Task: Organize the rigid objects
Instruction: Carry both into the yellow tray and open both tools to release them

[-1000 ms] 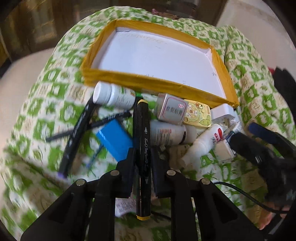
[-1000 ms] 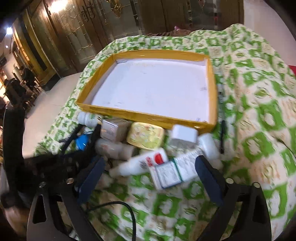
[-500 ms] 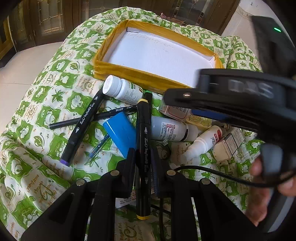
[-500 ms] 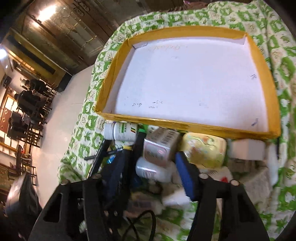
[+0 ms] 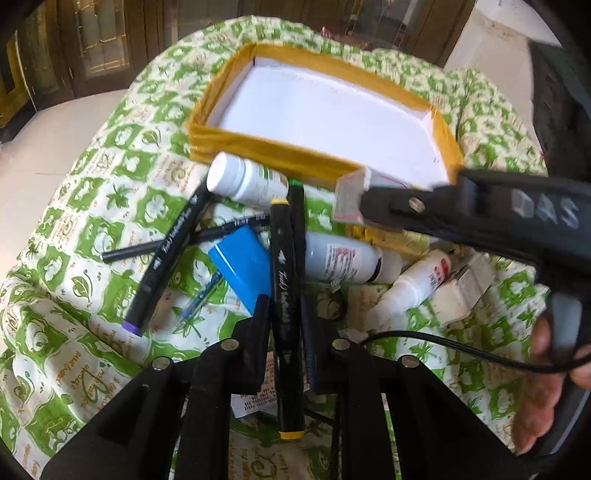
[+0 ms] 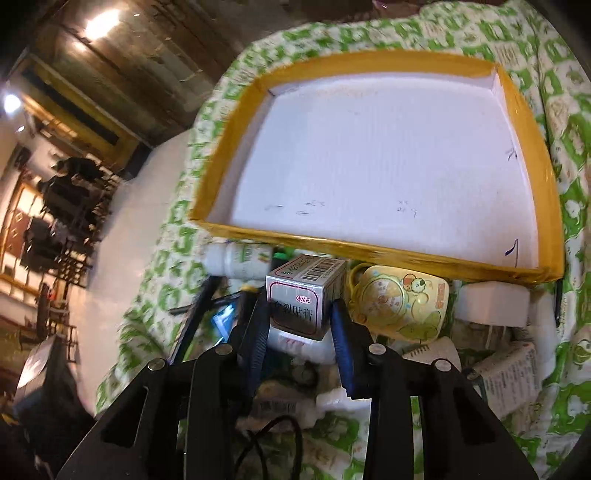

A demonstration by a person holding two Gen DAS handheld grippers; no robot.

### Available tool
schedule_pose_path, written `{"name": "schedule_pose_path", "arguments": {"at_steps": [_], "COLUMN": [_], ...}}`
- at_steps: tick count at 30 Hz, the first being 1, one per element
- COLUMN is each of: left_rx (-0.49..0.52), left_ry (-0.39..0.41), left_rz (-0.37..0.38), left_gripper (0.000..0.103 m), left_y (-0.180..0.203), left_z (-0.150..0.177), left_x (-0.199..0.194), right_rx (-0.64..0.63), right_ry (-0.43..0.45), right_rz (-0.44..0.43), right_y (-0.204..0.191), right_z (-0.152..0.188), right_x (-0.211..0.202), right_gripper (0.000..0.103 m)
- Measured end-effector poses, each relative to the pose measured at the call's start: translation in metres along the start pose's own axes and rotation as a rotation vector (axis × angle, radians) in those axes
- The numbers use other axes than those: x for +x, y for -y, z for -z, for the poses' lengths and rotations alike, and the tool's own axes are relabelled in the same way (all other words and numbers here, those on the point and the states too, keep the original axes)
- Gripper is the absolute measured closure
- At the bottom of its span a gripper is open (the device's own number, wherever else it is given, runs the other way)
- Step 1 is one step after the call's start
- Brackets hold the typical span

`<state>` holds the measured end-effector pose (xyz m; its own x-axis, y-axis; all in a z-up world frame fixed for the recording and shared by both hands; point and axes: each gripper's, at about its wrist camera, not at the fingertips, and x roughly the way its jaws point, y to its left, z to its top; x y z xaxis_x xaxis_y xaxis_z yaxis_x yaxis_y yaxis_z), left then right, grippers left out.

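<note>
Left wrist view: our left tool (image 5: 286,317) is clamped on a black marker (image 5: 283,280). Our right tool (image 6: 300,325) is closing around a silver carton (image 6: 304,295), its pads alongside it. Beyond both lies the yellow-rimmed tray (image 6: 369,254).

A quilted cloth printed with green and cream leaf squares (image 5: 92,206) covers the raised surface that fills both views and drapes over its edges. Beyond it lies a pale, smooth floor (image 6: 122,236), catching a soft sheen. Dark wooden doors with gold-framed glass panes (image 5: 92,44) close off the far wall in the left wrist view. In the right wrist view, two bright ceiling lights (image 6: 98,22) glare against dark wood panelling (image 6: 147,66), and a group of dark chairs (image 6: 62,221) stands at the far left, blurred and too small to make out further.
</note>
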<state>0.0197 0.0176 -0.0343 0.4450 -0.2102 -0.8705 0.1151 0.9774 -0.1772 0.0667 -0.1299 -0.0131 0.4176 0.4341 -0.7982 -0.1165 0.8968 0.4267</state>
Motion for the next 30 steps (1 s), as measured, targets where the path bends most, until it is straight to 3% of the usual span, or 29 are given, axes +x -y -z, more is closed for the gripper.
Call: {"name": "schedule_pose_path", "arguments": {"at_steps": [9, 16, 30], "left_rx": [-0.043, -0.054, -0.009], "left_ry": [0.067, 0.095, 0.093], "left_rz": [0.047, 0.089, 0.137], "left_gripper": [0.090, 0.091, 0.091], "left_y": [-0.010, -0.008, 0.025], "left_z": [-0.002, -0.017, -0.102], "left_x": [-0.015, -0.022, 0.006], "right_rx": [-0.047, -0.049, -0.074], "right_ry": [0.056, 0.119, 0.192], "right_rz": [-0.034, -0.022, 0.008], "right_y": [0.003, 0.019, 0.064], "right_z": [0.008, -0.004, -0.047], "right_x": [-0.031, -0.045, -0.046], "right_gripper": [0.073, 0.073, 0.073]}}
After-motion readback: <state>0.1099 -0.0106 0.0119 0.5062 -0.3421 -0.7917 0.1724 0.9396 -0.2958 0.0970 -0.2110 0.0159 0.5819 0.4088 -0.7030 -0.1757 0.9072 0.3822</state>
